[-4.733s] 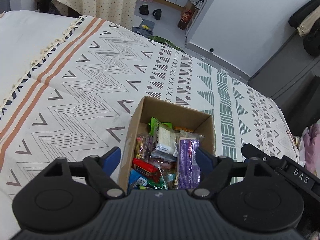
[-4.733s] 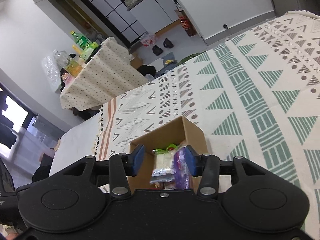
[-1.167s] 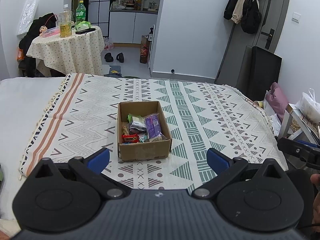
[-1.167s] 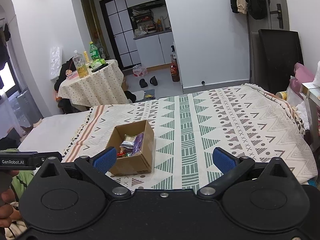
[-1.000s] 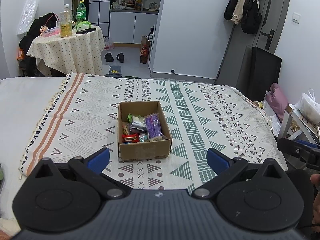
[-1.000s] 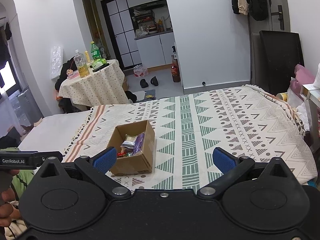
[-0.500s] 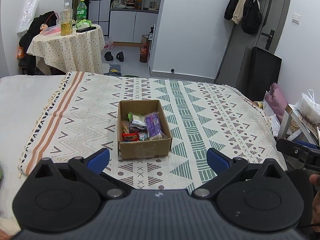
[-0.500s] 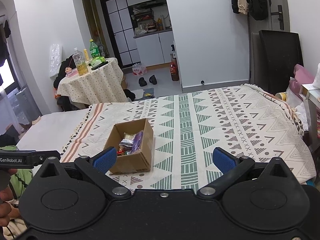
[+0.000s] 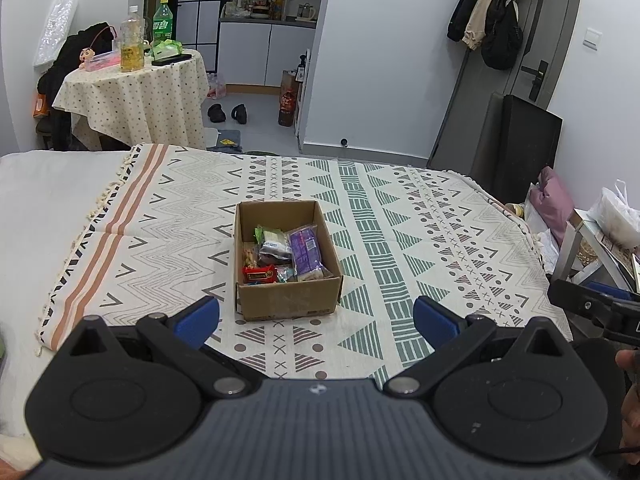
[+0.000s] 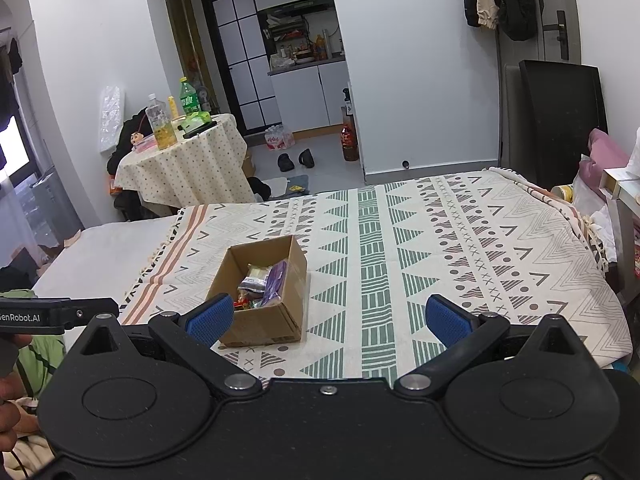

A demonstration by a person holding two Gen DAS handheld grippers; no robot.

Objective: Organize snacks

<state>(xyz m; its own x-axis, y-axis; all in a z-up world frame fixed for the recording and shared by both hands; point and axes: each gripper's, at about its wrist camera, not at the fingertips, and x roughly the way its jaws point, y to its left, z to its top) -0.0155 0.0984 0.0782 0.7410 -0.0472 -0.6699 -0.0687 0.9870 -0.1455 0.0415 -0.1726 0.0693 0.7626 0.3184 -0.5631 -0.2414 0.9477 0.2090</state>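
Note:
An open cardboard box stands on the patterned blanket of a bed. Several wrapped snacks lie inside it, among them a purple packet, a red packet and a clear white-labelled bag. My left gripper is open and held back from the bed's near edge, nothing between its blue fingers. My right gripper is also open and empty, further right, with the box in front of its left finger.
A round table with a dotted cloth and bottles stands beyond the bed at the left. Shoes lie on the floor by a white partition wall. A black panel, pink bedding and a stool crowd the right side.
Since 4.7 s ago both grippers have pulled well back from the box and opened wide. Over the last second the views have barely shifted.

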